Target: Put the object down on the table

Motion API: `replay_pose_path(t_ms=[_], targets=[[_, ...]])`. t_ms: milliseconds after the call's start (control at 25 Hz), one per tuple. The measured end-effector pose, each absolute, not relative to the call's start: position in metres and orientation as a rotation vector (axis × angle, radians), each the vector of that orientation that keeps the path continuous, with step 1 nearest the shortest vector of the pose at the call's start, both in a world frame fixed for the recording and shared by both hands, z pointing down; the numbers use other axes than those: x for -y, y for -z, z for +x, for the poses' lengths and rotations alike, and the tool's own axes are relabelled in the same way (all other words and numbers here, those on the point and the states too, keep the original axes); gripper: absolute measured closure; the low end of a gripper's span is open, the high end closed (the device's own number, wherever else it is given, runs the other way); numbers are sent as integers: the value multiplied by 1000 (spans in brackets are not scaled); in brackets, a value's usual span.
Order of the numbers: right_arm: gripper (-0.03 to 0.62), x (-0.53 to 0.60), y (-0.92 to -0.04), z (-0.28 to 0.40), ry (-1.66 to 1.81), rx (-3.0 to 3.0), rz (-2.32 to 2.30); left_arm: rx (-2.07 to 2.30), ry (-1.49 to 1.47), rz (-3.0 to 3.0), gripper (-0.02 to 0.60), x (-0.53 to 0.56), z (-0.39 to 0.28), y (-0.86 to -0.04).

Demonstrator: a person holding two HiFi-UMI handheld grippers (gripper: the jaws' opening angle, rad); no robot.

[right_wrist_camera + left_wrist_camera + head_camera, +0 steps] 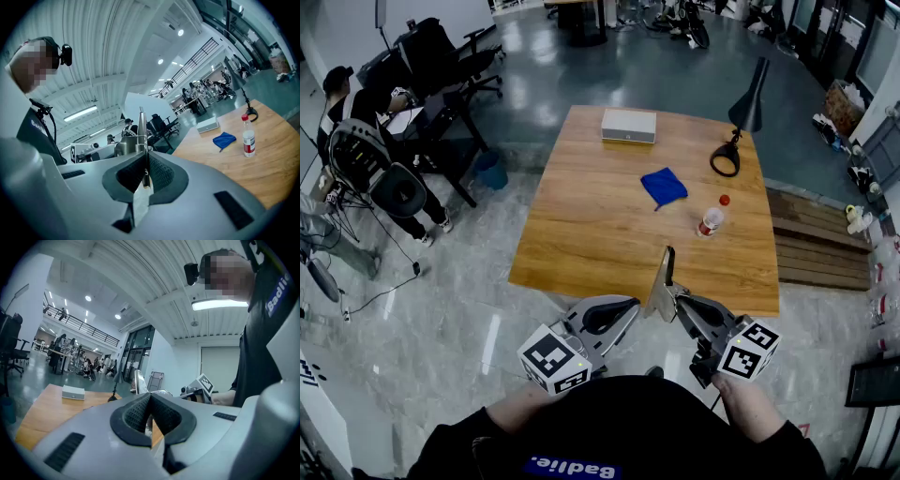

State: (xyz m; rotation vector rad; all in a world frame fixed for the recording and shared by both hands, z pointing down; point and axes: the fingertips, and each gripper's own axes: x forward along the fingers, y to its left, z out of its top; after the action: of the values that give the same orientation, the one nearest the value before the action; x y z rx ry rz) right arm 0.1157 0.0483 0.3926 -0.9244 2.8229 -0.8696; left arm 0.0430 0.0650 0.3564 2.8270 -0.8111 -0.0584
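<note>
Honey-brown wood makes up the large rectangular table (pixel 581 234), which fills the middle of the head view. At the table's near edge the person holds both tools up in the air, off the table top. The right gripper (pixel 675 298) has its jaws clamped on the flat silvery metal tool (pixel 662 279). Its own view shows the thin blade (pixel 141 126) edge-on, pinched between the dark ribbed pads and rising past their tips (pixel 145 161). The tool's pointed end overlaps the table's near edge in the head view. The left gripper (pixel 628 302) sits just beside it, jaws together at the tips with nothing between them (pixel 149 399), not touching the metal tool. On the table's far right corner stands a black desk lamp with a cone shade (pixel 741 122). A flat white rectangular box (pixel 628 126) lies at the table's far edge, a crumpled blue cloth (pixel 663 186) near the table's middle, and a clear plastic bottle with a red cap (pixel 710 221) stands toward the table's right side
</note>
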Motion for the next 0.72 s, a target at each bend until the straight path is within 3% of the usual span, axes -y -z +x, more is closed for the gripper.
replay_pose_path(t_ms=[720], targets=[[585, -48, -395, 115, 873, -2827, -861, 835, 47, 2817, 578, -66, 48, -361]])
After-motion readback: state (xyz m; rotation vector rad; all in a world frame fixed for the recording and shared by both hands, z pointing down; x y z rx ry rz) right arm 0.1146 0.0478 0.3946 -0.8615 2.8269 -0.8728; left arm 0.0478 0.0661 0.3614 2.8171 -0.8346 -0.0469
